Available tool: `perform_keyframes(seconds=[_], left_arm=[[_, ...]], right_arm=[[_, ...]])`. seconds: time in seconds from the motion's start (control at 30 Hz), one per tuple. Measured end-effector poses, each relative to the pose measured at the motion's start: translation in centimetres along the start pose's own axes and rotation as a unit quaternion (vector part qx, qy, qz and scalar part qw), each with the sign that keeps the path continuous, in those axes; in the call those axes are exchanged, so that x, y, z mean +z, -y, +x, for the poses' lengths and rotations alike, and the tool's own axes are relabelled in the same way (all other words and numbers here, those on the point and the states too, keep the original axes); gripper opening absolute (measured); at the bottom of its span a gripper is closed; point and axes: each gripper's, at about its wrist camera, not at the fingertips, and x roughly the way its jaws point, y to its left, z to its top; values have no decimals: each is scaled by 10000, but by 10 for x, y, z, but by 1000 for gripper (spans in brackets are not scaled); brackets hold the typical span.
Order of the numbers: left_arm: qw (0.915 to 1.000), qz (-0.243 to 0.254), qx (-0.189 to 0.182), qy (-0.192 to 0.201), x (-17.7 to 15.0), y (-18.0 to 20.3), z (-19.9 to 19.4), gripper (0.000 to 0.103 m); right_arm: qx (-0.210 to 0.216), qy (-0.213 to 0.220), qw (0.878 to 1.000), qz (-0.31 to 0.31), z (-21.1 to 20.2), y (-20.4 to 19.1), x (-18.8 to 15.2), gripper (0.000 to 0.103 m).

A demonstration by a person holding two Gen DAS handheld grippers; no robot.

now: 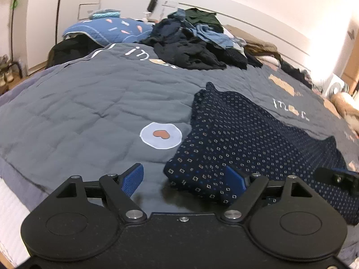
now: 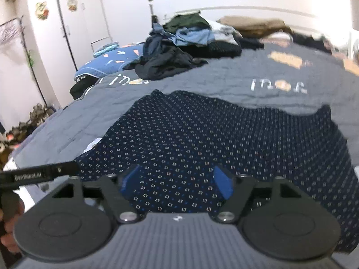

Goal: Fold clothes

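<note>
The left tool (image 2: 38,176) reads "GenRobot.AI"; the quilt's (image 2: 224,78) lettering is unclear.

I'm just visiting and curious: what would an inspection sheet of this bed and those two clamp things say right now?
Surface: grey quilt on a bed, wrinkled, with a heart patch.
Job's things: navy patterned garment lying spread on the quilt near both tools.
Clutter: pile of unfolded clothes at the far side; blue pillow.
Grippers: left tool open, at the garment's corner; right tool open over the garment.
Cables: nothing seen.
Surroundings: white wardrobe doors, shoes on the floor.
</note>
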Motion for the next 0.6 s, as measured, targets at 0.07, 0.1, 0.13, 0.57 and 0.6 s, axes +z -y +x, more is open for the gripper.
perform_keyframes(seconds=[0.07,0.1,0.13,0.57,0.6], left_arm=[[9998,-185,-57,-28,-1,-4,0,79],[9995,-283,-98,-54,-2,-6,0,79],[9991,-382,-139,-80,-2,-8,0,79],[9984,-504,-165,-172,-8,-5,5,79],[9982,-539,-181,-187,-8,-5,6,79]], right_arm=[[53,102,9998,-135,-4,-5,0,86],[104,160,9998,-100,-7,-5,0,88],[156,218,9996,-66,-9,-6,0,93],[-97,-30,9998,185,-5,8,7,103],[-162,-29,9998,112,-4,7,5,103]])
